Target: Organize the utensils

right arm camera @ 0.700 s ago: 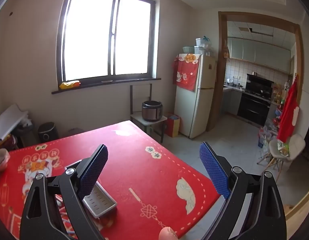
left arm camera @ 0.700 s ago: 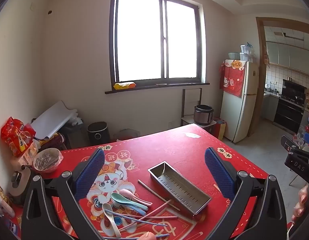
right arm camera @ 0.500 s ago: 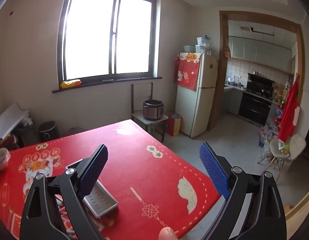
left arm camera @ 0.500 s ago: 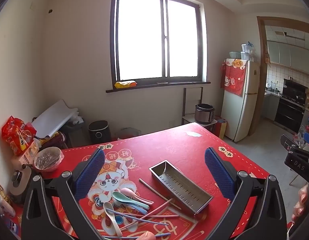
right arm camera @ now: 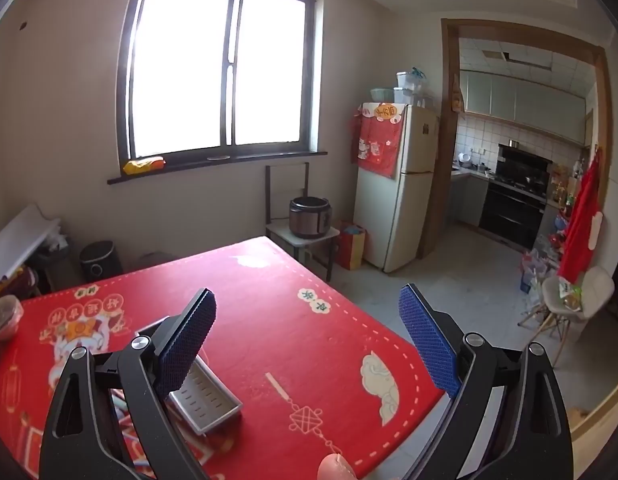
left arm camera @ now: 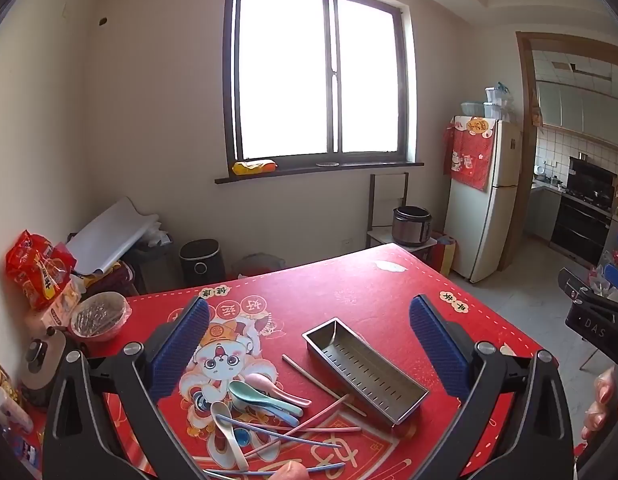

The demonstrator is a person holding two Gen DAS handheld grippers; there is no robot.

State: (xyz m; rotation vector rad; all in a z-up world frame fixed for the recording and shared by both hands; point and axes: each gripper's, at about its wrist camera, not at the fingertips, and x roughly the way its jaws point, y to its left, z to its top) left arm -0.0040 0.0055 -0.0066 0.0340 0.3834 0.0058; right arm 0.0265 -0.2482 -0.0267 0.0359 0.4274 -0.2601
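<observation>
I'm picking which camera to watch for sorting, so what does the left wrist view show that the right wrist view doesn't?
Only the left wrist view shows the loose spoons and chopsticks in full beside the tray, plus the covered bowl's contents and the snack bag. Only the right wrist view shows the table's right corner and the white chair. Both show the empty metal tray, the red tablecloth, the window and the fridge, each past its own open, empty gripper: left, right.
</observation>
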